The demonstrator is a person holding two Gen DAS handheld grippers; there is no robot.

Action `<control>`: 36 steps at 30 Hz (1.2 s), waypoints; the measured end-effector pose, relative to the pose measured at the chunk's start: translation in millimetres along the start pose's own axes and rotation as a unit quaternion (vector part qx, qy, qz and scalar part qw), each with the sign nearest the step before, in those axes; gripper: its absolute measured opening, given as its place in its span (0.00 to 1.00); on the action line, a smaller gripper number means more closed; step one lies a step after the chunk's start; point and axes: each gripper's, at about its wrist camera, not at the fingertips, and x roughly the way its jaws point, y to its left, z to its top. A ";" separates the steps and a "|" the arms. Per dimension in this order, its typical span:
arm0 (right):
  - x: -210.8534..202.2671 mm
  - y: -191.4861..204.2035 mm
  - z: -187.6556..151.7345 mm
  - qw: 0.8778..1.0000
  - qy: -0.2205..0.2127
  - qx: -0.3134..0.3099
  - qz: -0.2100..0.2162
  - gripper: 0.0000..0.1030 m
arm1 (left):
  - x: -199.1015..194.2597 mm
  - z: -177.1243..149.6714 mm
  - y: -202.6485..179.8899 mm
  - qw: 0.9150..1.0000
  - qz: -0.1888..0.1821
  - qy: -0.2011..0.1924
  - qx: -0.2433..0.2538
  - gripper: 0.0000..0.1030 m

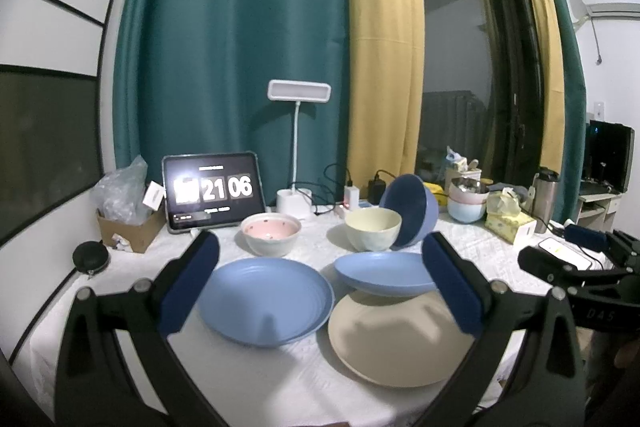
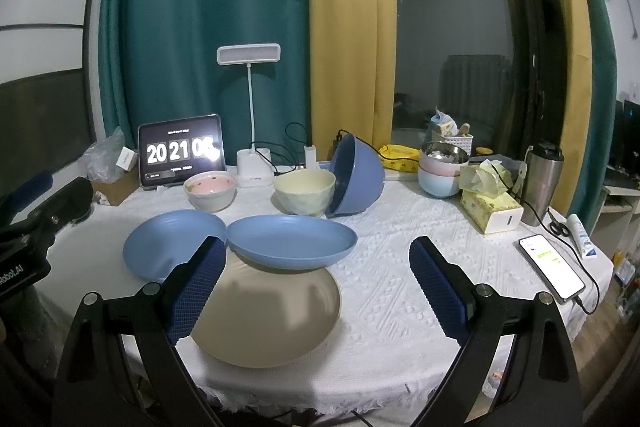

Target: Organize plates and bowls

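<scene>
Taking the beige plate [image 2: 266,319] as the landmark: it lies flat at the near edge of the white tablecloth [image 2: 400,259]. A blue plate [image 2: 292,241] rests tilted on its far rim, one edge lifted. Left of the beige plate, touching or nearly touching the tilted one, a second blue plate [image 2: 172,247] lies flat. Beyond the beige plate stand a pink-lined bowl [image 2: 210,189] with dark dots and a cream bowl [image 2: 305,191]; a dark-blue bowl [image 2: 356,179] is tipped on its side, leaning against the cream bowl.

The left gripper [image 1: 320,283] hovers over the plates with its jaws spread wide and nothing between them. The right gripper [image 2: 318,287] is likewise wide apart and empty, its left pad above the beige plate's near-left rim.

Likely trouble: the tilted blue plate is only propped, so a nudge to the beige plate could make it slide or clatter down. The leaning dark-blue bowl looks unstable too; shifting the cream bowl would probably let it roll. Thin plate rims lying flush on cloth give the pads little to bite on, and a pad might snag the fabric and drag everything.

The plates look matte and smooth, likely light plastic, with faint concentric ridges on the flat blue one. The bowls are round and deep; the cream one seems faceted. The cloth is woven with a raised geometric pattern, and the gripper pads are blue with a fine grid texture
</scene>
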 end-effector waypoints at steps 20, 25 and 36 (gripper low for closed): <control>-0.1 0.1 0.5 1.000 0.002 0.001 0.000 0.93 | -0.2 -2.9 1.1 1.000 0.002 0.000 -0.002 0.99; 0.1 -0.4 0.5 1.000 0.002 0.001 0.000 0.93 | -0.9 -4.2 2.5 1.000 0.003 0.000 -0.004 0.99; -0.9 1.7 -0.7 1.000 0.004 0.001 0.001 0.93 | -0.5 -4.0 3.3 1.000 0.003 0.001 -0.004 0.99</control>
